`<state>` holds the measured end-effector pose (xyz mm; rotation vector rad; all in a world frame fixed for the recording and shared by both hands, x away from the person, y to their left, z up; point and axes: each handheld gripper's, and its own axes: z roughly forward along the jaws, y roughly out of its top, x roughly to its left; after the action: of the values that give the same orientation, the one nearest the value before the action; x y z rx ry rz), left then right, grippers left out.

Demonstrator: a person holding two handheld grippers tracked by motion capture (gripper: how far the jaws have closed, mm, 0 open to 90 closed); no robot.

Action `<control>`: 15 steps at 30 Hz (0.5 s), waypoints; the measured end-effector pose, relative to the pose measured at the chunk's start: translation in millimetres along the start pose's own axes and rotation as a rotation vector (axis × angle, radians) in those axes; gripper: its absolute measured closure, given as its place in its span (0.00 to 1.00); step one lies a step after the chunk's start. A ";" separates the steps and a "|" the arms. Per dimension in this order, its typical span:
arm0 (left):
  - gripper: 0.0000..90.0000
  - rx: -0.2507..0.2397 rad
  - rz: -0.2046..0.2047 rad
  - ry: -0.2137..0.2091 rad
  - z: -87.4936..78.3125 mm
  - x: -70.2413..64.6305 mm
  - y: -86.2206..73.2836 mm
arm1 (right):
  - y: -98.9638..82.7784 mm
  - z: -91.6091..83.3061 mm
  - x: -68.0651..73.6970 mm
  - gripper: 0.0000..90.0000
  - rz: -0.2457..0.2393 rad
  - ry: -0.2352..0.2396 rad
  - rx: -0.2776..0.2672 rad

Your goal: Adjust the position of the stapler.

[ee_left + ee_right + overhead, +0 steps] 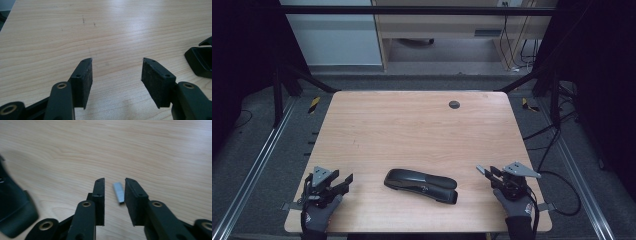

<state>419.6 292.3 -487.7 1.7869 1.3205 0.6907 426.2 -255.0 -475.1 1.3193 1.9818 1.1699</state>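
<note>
A black stapler lies closed on the wooden table near the front edge, between my two grippers. Its end shows at the right edge of the left gripper view and as a blurred mass at the left of the right gripper view. My left gripper stands wide open over bare wood, left of the stapler. My right gripper is narrowly open. A short silver strip of staples sits between its jaws, close against the right pad with a gap on the left.
A small dark round grommet sits in the tabletop at the back centre. Metal rails run along the floor on both sides, and cables trail off the right. Gloved hands come in at the front corners.
</note>
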 end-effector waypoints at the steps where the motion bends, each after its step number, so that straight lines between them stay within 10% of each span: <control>1: 0.47 0.000 0.000 0.000 0.0 0.0 0.0 | 0.0 0.0 0.0 0.80 0.000 0.000 0.000; 15: 0.52 -0.009 -0.025 0.017 -3.9 -0.9 -1.8 | -4.6 10.0 53.3 1.00 -0.097 0.203 0.082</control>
<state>415.3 292.9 -487.1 1.7578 1.3468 0.6991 409.4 -203.5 -480.8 1.1676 2.2337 1.2296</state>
